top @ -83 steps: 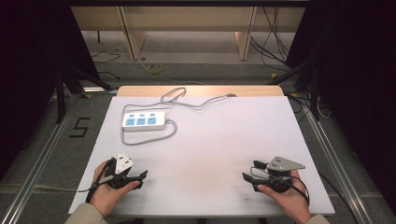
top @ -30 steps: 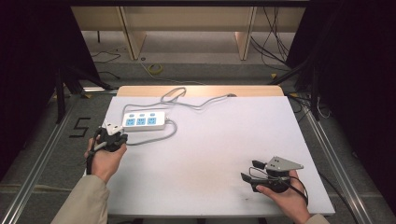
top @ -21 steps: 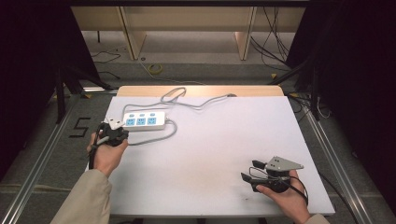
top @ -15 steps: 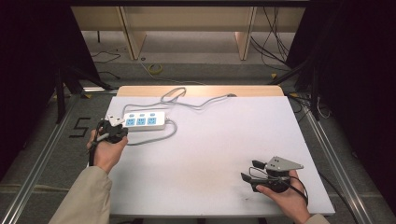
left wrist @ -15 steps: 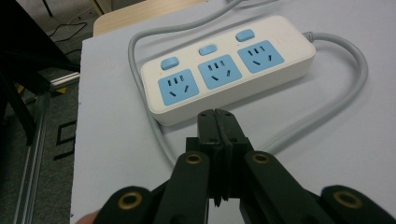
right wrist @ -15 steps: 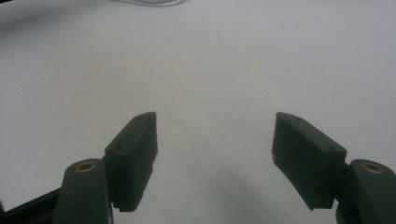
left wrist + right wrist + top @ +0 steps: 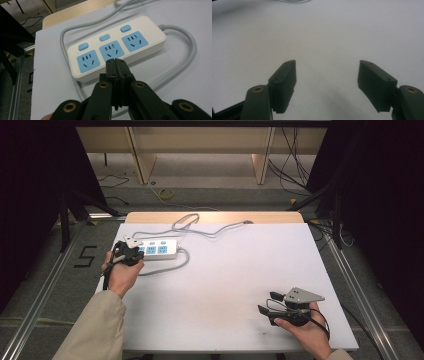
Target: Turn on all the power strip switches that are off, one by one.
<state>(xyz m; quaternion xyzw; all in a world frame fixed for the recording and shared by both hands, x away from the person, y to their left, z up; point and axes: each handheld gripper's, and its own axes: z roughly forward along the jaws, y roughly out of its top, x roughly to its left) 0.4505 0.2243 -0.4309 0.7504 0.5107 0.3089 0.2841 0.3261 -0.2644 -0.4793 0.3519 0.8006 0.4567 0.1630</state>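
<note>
Seen from above, the left gripper (image 7: 131, 251) hovers at the near-left end of the white power strip (image 7: 159, 249) on the table (image 7: 225, 285) (right gripper (image 7: 272, 306) well apart, near the front edge); its own camera shows jaws pressed together above the strip's middle socket (image 7: 111, 51); the right's stand spread, empty.
</note>
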